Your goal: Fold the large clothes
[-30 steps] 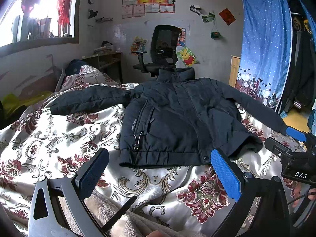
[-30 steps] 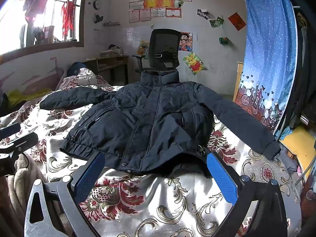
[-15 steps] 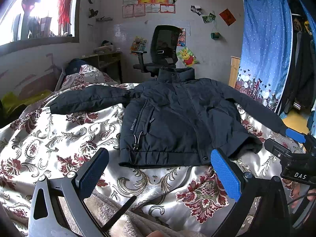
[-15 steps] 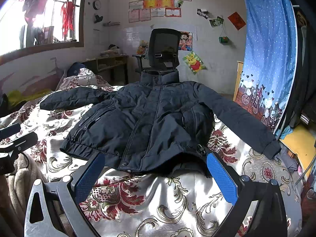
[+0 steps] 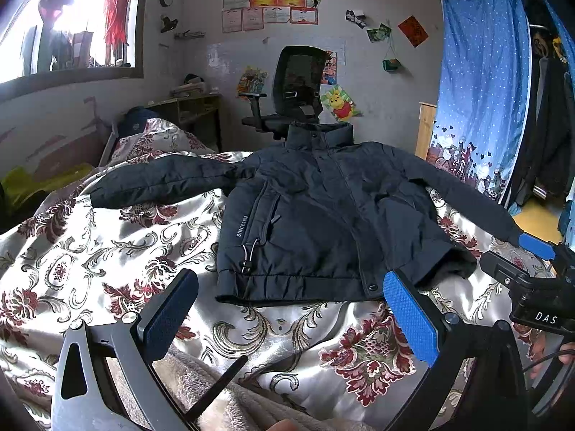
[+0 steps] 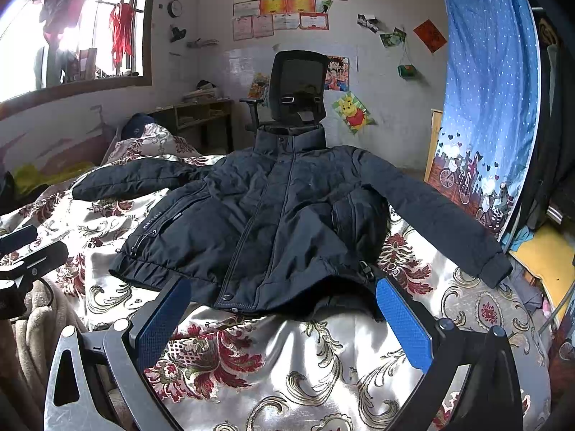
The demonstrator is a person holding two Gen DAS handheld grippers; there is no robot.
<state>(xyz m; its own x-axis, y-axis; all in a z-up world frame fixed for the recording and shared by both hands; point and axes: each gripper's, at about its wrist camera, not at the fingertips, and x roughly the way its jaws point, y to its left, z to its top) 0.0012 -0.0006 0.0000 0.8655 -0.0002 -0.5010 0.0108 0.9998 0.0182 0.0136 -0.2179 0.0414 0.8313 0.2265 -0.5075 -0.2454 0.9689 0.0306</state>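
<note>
Almost nothing has changed over the last second: the jacket (image 5: 323,222) lies as it did, spread front-up on the bed (image 5: 90,258), collar toward the far wall, and both tools hover short of its hem where they were. I judge the folding has not begun; the jacket is laid out and the first grasp is yet to come

Left to right: the left sleeve (image 5: 161,183) stretches out flat toward the window side. The left hand-held gripper (image 5: 291,318) hangs just before the hem with its two blue pads spread wide, nothing between them. The right hand-held gripper (image 6: 284,323) sits near the hem's right half, likewise spread and empty. The right sleeve (image 6: 442,215) runs down to the bed's edge by the curtain (image 6: 492,89)

Count: one jacket, two sleeves both unfolded, two grippers with four pads in all, one office chair (image 6: 298,86) behind the collar
</note>
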